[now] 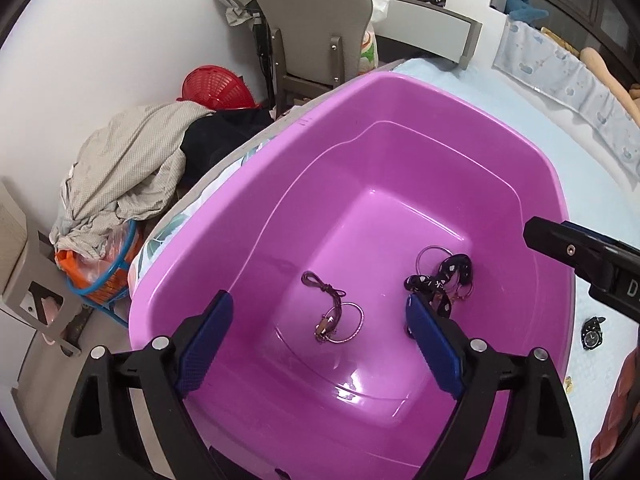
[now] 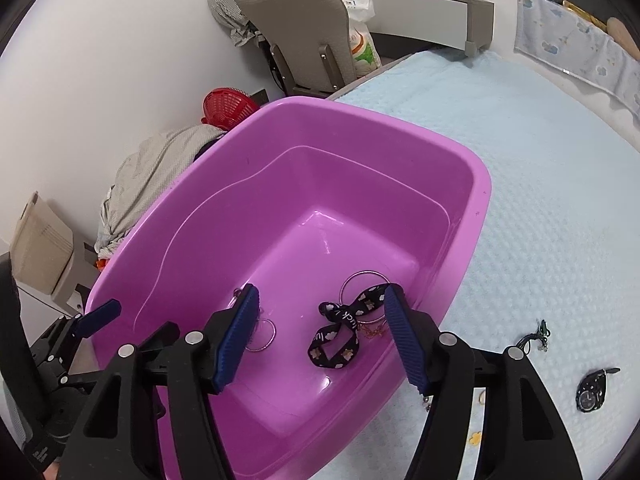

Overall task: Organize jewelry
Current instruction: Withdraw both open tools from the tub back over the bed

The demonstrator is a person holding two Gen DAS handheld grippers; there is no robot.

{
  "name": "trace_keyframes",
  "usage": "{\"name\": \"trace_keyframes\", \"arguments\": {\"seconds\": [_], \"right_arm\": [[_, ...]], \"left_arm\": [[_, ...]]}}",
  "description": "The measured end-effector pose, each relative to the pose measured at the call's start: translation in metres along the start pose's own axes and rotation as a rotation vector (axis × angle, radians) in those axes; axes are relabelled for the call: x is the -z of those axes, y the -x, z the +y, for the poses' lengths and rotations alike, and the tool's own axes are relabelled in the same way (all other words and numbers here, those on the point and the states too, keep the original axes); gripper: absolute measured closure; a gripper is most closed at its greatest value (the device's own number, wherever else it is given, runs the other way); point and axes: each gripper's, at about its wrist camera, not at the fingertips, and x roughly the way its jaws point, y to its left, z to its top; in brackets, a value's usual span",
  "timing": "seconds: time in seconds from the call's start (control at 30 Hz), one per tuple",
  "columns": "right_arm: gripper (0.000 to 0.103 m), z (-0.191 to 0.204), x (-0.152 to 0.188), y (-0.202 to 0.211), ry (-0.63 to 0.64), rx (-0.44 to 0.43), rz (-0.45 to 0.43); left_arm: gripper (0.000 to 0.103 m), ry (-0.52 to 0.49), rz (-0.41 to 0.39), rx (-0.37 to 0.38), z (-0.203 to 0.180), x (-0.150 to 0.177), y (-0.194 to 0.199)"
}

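Jewelry, left group: a thin purple-brown cord bracelet tangled with a slim metal ring bangle [image 1: 338,318] lies on the floor of the basin, near its middle.
Jewelry, right group: a black fabric band printed with small white flowers [image 2: 340,330] lies on the basin floor toward the right wall, partly over a plain thin wire hoop [image 2: 365,286] and a fine gold-coloured chain [image 2: 374,330].
Container: a glossy purple rectangular plastic basin [image 1: 280,152] sits on the bed at its left edge and holds both groups.
Left claw [image 1: 320,318]: blue-padded fingers spread wide apart above the basin; the cord bracelet lies below and between them, touched by neither pad.
Right claw [image 2: 320,312]: fingers apart over the basin's right half; the flowered band lies between them, clear of both pads.
Outside the basin: a black wristwatch [image 2: 591,389] and a small dark cord piece [image 2: 536,338] lie on the bed to the basin's right, apart from each other.
Support: a bed with a pale blue textured cover [image 2: 540,184].
Surroundings: a grey chair [image 1: 316,20], a red plastic basket [image 1: 216,88] and a heap of grey checked cloth [image 1: 128,168] stand by the white wall.
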Motion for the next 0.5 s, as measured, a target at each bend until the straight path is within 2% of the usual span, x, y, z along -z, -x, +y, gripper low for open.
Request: {"name": "trace_keyframes", "arguments": {"seconds": [0.5], "right_arm": [[0.041, 0.0, 0.015, 0.025, -0.006, -0.02, -0.043]], "left_arm": [[0.017, 0.004, -0.03, -0.008, -0.006, 0.007, 0.016]]}}
